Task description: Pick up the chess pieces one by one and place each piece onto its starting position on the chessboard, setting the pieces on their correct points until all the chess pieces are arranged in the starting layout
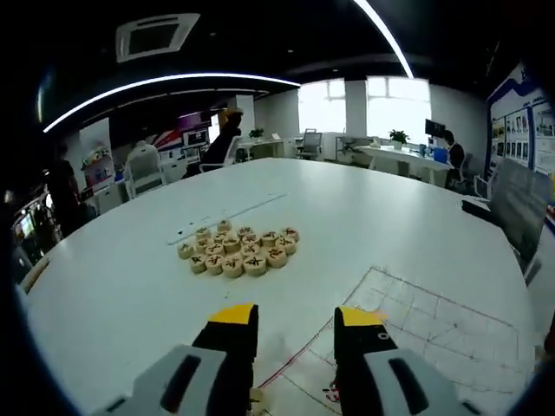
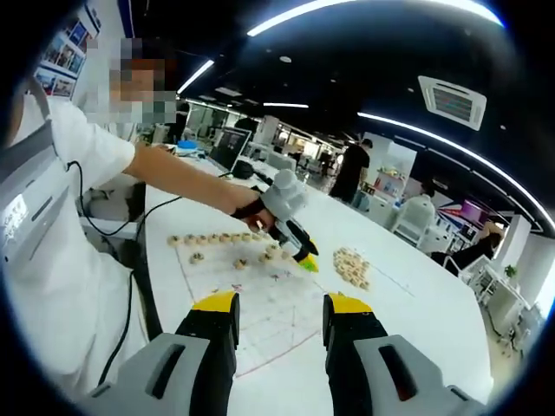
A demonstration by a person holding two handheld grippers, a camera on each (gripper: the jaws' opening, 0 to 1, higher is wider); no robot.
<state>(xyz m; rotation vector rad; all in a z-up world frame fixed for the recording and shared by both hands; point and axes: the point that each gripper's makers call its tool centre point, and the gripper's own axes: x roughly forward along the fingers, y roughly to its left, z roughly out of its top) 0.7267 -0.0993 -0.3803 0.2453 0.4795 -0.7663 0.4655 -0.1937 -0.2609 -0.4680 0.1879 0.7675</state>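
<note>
My left claw (image 1: 297, 322) stands wide with nothing between its yellow-tipped jaws, hovering over the near edge of the chessboard sheet (image 1: 434, 325) on the white worktop (image 1: 113, 286). Beyond it, the heap of unplaced chess pieces (image 1: 238, 249) sits tight together, discs touching, with a long white strip (image 1: 227, 217) just behind. My right claw (image 2: 270, 305) is also wide and empty, held back above the worktop and looking across the board sheet (image 2: 260, 299). From there I see my left claw (image 2: 299, 251) reaching over the sheet, near a few pieces already set along the row of placed pieces (image 2: 212, 237), with the heap (image 2: 351, 264) further out.

The risk, I judge, lies in that packed heap: closing on one disc could nudge its neighbours or catch two at once, since they touch. The thin sheet could also shift under a dragging jaw, throwing placed pieces off their points.

My left arm (image 2: 186, 184) is stretched out nearly straight, wrist angled down toward the board; the right stays low and level.
</note>
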